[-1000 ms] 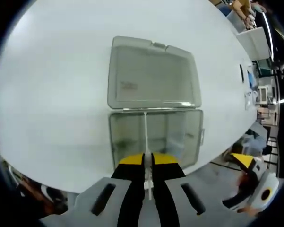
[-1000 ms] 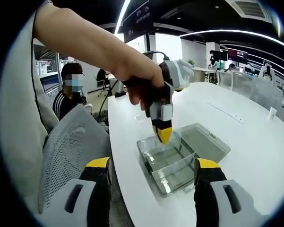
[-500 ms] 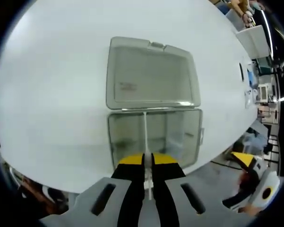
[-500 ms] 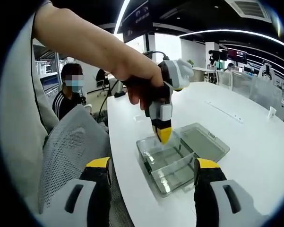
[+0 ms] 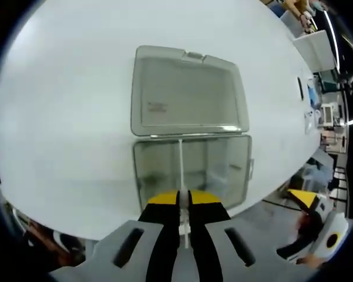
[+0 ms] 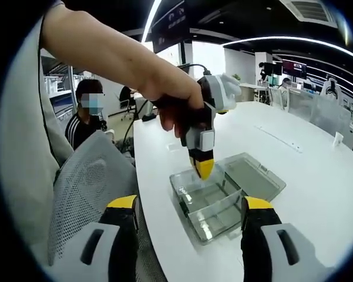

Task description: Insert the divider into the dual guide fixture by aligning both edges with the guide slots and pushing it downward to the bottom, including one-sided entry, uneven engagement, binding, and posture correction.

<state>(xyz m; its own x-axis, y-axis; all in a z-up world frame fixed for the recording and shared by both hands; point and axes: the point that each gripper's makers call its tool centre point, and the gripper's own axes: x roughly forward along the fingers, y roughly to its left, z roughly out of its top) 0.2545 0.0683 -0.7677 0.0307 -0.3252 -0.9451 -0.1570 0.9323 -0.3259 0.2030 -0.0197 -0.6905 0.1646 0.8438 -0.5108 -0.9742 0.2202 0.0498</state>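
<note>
A clear plastic box point(image 5: 247, 167) lies on the white table point(image 5: 64, 117) with its lid point(image 5: 188, 94) folded flat behind it. My left gripper point(image 5: 182, 198), with yellow-tipped jaws, is shut on the thin white divider point(image 5: 180, 164). The divider shows edge-on and runs down the middle of the box to its far wall. In the right gripper view, a hand holds the left gripper point(image 6: 203, 167) straight down over the box point(image 6: 208, 220), beside the lid point(image 6: 255, 176). My right gripper point(image 6: 188, 204) hangs open off the near table edge, holding nothing. Its yellow tip point(image 5: 305, 201) shows at the lower right.
A grey mesh chair point(image 6: 88, 188) stands by the table's near edge, and a person point(image 6: 89, 117) sits further back. A small dark object point(image 5: 300, 89) lies on the table to the right. More white tables point(image 6: 317, 106) stand behind.
</note>
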